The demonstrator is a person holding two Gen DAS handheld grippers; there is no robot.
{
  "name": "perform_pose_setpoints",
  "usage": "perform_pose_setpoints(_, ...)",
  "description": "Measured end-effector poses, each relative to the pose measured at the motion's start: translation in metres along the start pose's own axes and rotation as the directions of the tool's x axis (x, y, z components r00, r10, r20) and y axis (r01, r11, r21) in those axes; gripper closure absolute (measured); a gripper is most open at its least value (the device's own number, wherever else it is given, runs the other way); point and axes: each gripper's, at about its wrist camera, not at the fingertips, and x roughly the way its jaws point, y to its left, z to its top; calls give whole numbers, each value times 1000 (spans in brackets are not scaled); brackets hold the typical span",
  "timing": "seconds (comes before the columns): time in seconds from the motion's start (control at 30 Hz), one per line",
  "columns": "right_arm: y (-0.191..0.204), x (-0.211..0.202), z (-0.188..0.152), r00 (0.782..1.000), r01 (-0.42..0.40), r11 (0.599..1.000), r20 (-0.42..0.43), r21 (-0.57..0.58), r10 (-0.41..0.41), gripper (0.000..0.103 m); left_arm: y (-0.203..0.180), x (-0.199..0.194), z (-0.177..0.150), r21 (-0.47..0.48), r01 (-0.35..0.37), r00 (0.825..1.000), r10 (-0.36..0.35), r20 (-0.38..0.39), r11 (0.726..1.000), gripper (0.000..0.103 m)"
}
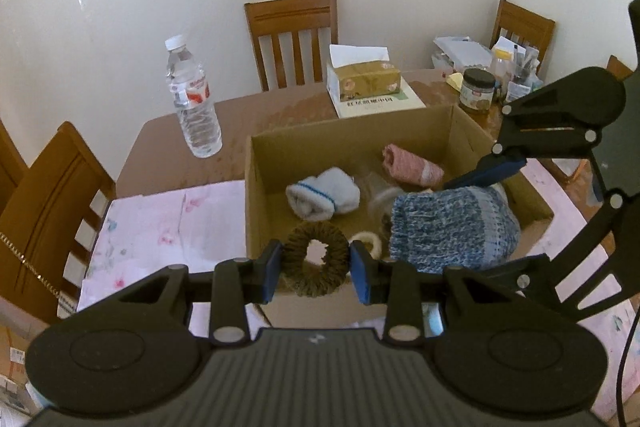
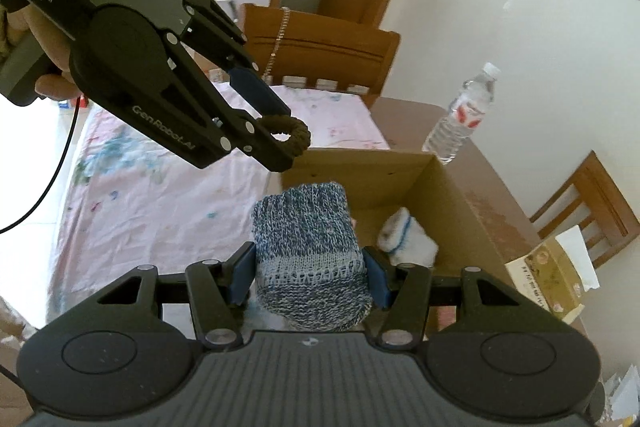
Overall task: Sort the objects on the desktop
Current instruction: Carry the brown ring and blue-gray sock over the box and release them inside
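Cardboard box [image 1: 256, 187] sits open on the counter [image 1: 168, 135], both grippers hovering at it. Left gripper [image 1: 316, 269] has its fingers [image 1: 267, 273] clamped on a brown scrunchie [image 1: 334, 247], ring pinched from both sides, held above the box's near wall. In the right wrist view the same left gripper [image 2: 276, 131] comes in from upper left with the scrunchie [image 2: 298, 133] sticking out past the fingertips, above the box's corner. Right gripper [image 2: 310, 273] has its fingers [image 2: 242, 275] closed on a rolled blue knit sock [image 2: 308, 239], squeezed at the pale cuff band; the roll is held over the box opening. From the left wrist view the blue sock [image 1: 452, 227] hangs at the box's right half, with the right gripper [image 1: 480, 177] reaching in from the right. Inside the box: white sock roll with blue stripe [image 1: 324, 197], pink sock roll [image 1: 412, 163] toward the far wall, a pale ring [image 1: 370, 239] partly hidden behind the left fingers, something clear in the middle that's too blurred to identify. On the counter outside the box: water bottle [image 1: 192, 99] to the left, tissue box [image 1: 364, 77] behind on a booklet, jar [image 1: 476, 91] at far right. Pink cloth [image 1: 160, 227] covers the near part of the counter.
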Motion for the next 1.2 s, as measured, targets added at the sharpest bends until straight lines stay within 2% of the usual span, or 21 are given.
perform_pose_setpoints(0.23,-14,1,3,1000,25,999,2,23,-25,41,6,21,9,7,7,1000,-7,-13,1000,67)
perform_pose_setpoints(0.3,-18,2,4,999,33,999,2,28,-33,41,7,27,10,12,-7,1000,7,-20,1000,60)
perform_pose_setpoints(0.37,-21,3,4,999,39,999,0,33,-39,41,8,34,10,24,-32,998,33,-48,999,41)
perform_pose_setpoints(0.47,-25,7,4,999,47,998,-5,40,-47,41,11,35,7,26,-59,997,60,-54,998,28)
perform_pose_setpoints(0.77,-41,26,7,998,60,995,-40,78,-57,41,16,24,-6,7,-24,997,25,-70,1000,18)
perform_pose_setpoints(1.0,-50,46,14,996,59,993,-70,102,-52,41,19,15,-22,-32,15,997,-18,-76,999,18)
perform_pose_setpoints(1.2,-53,63,19,995,55,993,-92,104,-45,41,18,11,-33,-12,1,996,-2,-87,1000,17)
